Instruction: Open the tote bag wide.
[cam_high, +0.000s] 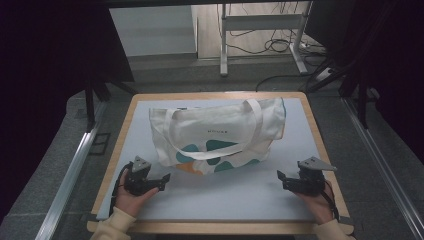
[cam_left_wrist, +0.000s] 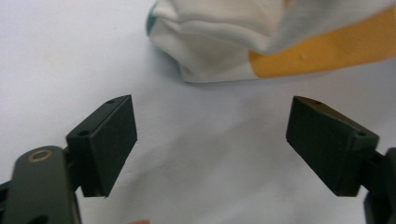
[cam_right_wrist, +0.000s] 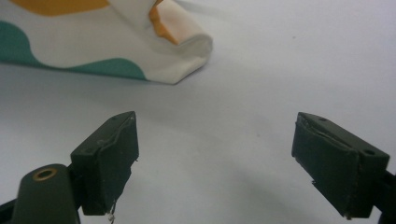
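High view: cream canvas tote bag (cam_high: 217, 135), flat mid-desk (cam_high: 240, 197), looped strap, small print probably lettering. Gripper views: folded soft corners. Left hand-held gripper (cam_high: 159, 181) and right hand-held gripper (cam_high: 283, 180) wide, empty, flanking bag.

I count one tote bag (cam_high: 217, 135) lying on one bench (cam_high: 220, 200), with two carrying straps (cam_high: 255, 125) on it. I have two grippers, the left gripper (cam_high: 161, 182) and the right gripper (cam_high: 283, 180), each with two jaws.
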